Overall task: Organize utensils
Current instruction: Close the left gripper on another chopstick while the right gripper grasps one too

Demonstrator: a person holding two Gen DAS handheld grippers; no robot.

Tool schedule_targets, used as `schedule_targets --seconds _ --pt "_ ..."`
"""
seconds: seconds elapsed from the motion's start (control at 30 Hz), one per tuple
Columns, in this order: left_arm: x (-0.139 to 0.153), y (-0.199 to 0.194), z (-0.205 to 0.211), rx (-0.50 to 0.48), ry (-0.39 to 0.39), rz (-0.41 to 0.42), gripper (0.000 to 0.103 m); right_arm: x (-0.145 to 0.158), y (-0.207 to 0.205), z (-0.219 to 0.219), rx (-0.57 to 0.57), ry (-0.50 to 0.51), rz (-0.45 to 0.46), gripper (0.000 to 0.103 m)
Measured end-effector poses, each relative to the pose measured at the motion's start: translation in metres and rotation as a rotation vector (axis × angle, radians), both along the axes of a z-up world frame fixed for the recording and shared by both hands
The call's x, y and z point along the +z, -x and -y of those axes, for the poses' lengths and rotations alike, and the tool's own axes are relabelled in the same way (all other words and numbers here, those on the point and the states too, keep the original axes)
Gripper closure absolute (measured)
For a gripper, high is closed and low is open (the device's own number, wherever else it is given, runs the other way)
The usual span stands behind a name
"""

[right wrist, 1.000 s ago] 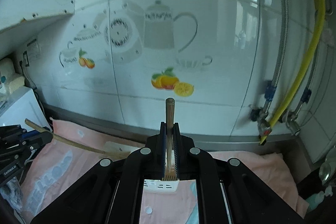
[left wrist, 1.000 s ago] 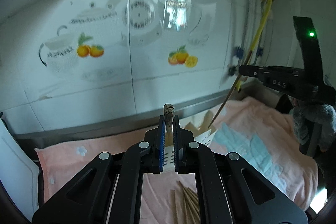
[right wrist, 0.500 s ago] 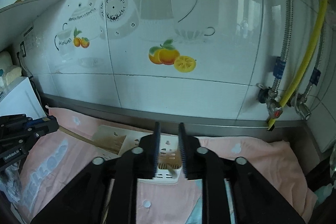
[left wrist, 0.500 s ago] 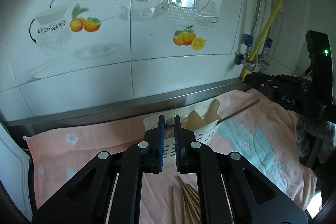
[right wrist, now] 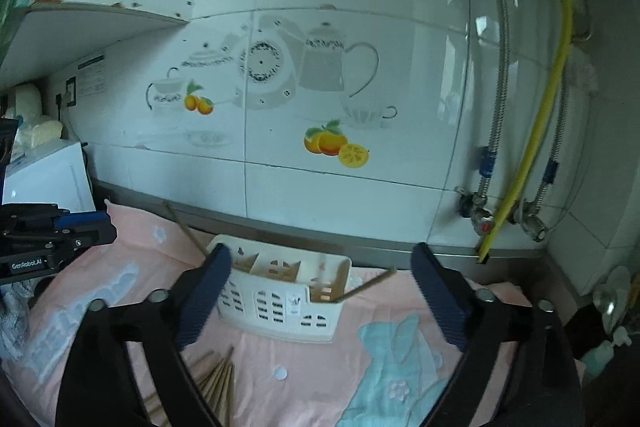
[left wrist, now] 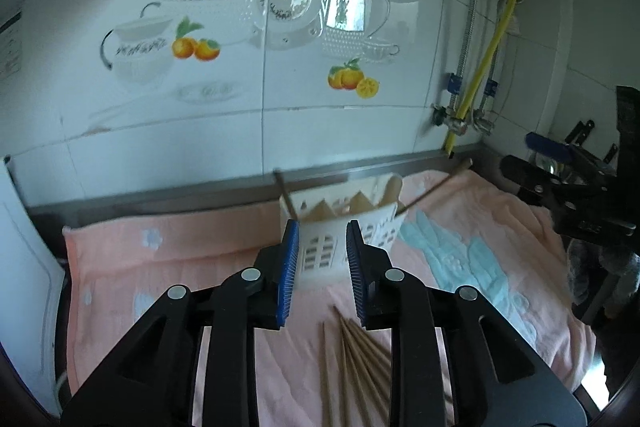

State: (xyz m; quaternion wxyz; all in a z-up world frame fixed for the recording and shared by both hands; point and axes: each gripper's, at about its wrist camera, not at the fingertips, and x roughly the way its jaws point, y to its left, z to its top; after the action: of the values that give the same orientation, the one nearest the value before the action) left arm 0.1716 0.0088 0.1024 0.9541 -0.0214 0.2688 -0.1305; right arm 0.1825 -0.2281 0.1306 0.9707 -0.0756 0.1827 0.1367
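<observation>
A white slotted utensil caddy (left wrist: 344, 239) (right wrist: 280, 303) stands on a pink towel (left wrist: 168, 267) by the tiled wall. Two wooden chopsticks lean out of it, one to the left (left wrist: 286, 199) (right wrist: 186, 231) and one to the right (left wrist: 434, 187) (right wrist: 370, 283). Several loose chopsticks (left wrist: 356, 359) (right wrist: 218, 383) lie on the towel in front of the caddy. My left gripper (left wrist: 322, 247) is open and empty, just in front of the caddy. My right gripper (right wrist: 320, 291) is wide open and empty, above the caddy.
Metal hoses, valves and a yellow pipe (right wrist: 532, 147) run down the wall at the right. A white appliance (right wrist: 44, 175) stands at the left. A spoon (right wrist: 610, 299) and a bottle (right wrist: 604, 351) sit at the far right. A shelf (right wrist: 80, 23) hangs upper left.
Both grippers held a chopstick upright a second ago. Both have opened and let go, and the two chopsticks now stand leaning in the caddy. Both grippers have drawn back.
</observation>
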Motion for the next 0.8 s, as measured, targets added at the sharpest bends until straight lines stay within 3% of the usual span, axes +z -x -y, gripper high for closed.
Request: schedule_targets --seconds 0.2,0.7,0.8 --pt "-0.041 0.032 -0.007 0.004 -0.015 -0.060 0.075 -0.022 0.039 -0.001 0.007 -0.013 0.016 0.009" --pt "-0.171 0.083 -0.002 -0.017 -0.048 -0.307 0.076 -0.116 0.099 -0.009 0.014 -0.018 -0.130 0.009" --pt "-0.185 0.086 0.000 -0.028 -0.046 -0.331 0.088 -0.135 0.106 -0.012 0.012 -0.001 -0.167 0.009"
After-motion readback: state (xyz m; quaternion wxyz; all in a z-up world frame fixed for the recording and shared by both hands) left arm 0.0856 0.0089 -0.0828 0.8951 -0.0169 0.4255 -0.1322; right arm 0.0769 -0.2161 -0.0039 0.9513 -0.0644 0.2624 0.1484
